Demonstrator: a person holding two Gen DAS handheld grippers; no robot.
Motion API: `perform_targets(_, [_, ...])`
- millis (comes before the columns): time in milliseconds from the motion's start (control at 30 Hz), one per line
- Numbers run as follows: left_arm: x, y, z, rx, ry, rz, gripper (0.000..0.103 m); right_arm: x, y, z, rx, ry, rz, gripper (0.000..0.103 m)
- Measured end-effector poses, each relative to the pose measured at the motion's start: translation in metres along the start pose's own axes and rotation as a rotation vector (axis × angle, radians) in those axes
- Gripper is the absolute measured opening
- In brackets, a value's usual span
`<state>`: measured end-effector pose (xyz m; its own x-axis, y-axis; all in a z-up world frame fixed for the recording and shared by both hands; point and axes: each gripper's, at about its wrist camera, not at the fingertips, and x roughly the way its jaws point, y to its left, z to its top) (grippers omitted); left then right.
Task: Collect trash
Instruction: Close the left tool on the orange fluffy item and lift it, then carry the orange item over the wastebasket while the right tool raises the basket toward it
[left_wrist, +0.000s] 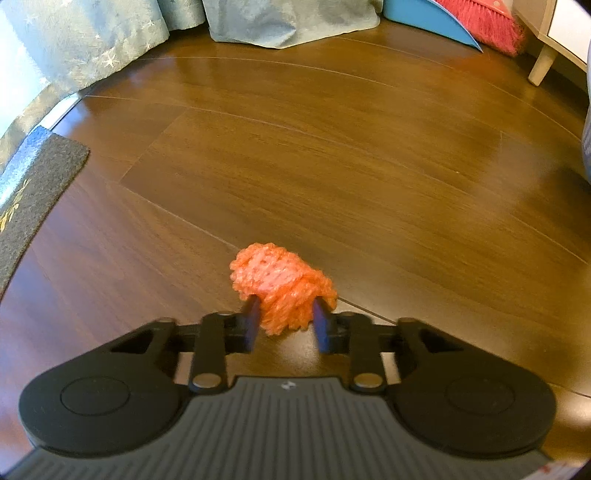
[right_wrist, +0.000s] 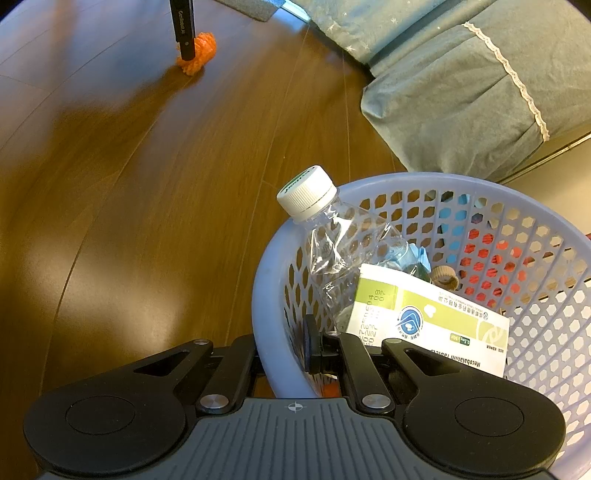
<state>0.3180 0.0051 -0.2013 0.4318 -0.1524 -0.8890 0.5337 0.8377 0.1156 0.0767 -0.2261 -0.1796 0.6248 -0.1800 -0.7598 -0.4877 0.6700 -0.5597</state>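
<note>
An orange foam net (left_wrist: 273, 273) lies crumpled on the brown wooden floor (left_wrist: 332, 155). My left gripper (left_wrist: 284, 308) is shut on the net's near end, one dark finger pressing in from each side. The right wrist view shows this net (right_wrist: 203, 48) far off at the upper left, under a finger (right_wrist: 186, 37) of the left gripper. My right gripper (right_wrist: 286, 347) is shut on the near rim of a pale blue mesh basket (right_wrist: 443, 181). One finger is inside the wall and the other outside. In the basket are a crushed clear bottle (right_wrist: 343, 236) with a white cap and a green-and-white medicine box (right_wrist: 432, 321).
Grey-green fabric (left_wrist: 288, 18) hangs down to the floor at the back. A grey mat (left_wrist: 33, 184) lies at the left. A blue dustpan (left_wrist: 432, 18) and a pink broom (left_wrist: 487, 22) stand at the back right beside a white furniture leg (left_wrist: 541, 64).
</note>
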Motion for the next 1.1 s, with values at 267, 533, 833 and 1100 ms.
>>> perform_targets(267, [-0.02, -0.013, -0.001, 0.027, -0.001, -0.031, 0.007, 0.0, -0.001, 0.0, 0.006, 0.003, 0.002, 0.003])
perform_targets(533, [-0.053, -0.041, 0.001, 0.087, 0.016, -0.066, 0.007, -0.001, 0.0, 0.001, 0.006, 0.007, 0.005, 0.003])
perform_targets(833, [-0.078, -0.058, 0.001, 0.112, 0.019, -0.094, 0.007, -0.002, 0.0, 0.001, 0.008, 0.005, 0.009, 0.003])
perform_targets(1100, [-0.085, -0.06, -0.001, 0.131, 0.027, -0.087, 0.007, -0.003, 0.0, 0.001, 0.006, 0.001, 0.015, 0.003])
